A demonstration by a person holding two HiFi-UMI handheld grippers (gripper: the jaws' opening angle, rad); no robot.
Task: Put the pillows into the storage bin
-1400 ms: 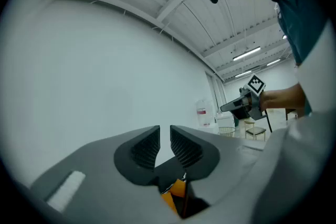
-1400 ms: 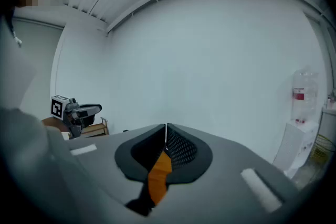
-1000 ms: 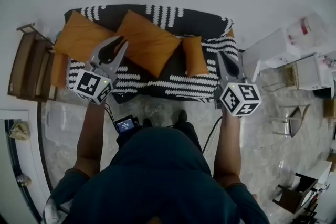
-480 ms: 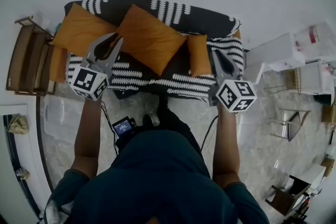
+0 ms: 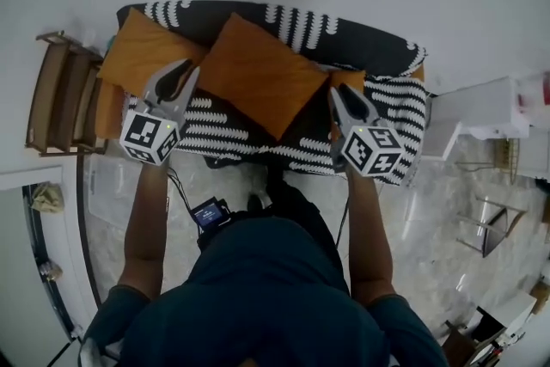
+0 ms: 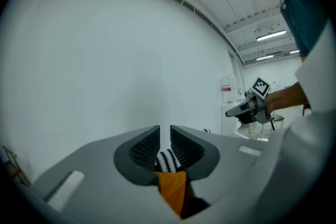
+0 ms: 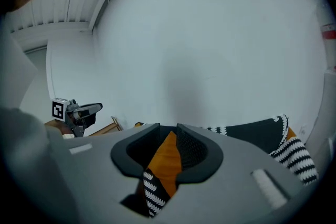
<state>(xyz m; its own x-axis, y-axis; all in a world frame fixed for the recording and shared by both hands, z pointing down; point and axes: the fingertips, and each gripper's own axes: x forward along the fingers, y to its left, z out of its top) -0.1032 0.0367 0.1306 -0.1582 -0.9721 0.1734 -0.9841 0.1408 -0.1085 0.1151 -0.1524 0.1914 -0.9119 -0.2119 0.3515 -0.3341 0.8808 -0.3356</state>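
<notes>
A sofa under a black-and-white patterned cover (image 5: 387,112) holds orange pillows. A large one (image 5: 258,73) lies in the middle and another (image 5: 142,51) leans at the left end. A small pillow (image 5: 351,80) is mostly hidden under my right gripper (image 5: 338,93). That gripper's jaws have just been opening; orange cloth (image 7: 167,157) shows through the gap, but the pads do not press on it. My left gripper (image 5: 187,68) hovers between the left and middle pillows, jaws slightly apart (image 6: 165,136) with nothing in them. A translucent bin (image 5: 107,189) stands on the floor at the left.
A wooden rack (image 5: 60,90) stands beside the sofa's left end. White furniture (image 5: 481,112) and a chair (image 5: 494,223) are at the right. A small screen device (image 5: 210,212) hangs by the person's waist, with a cable. A white wall runs behind the sofa.
Both grippers have come forward and down toward the sofa. The right one has shifted left over the small pillow, and its jaws have parted.
</notes>
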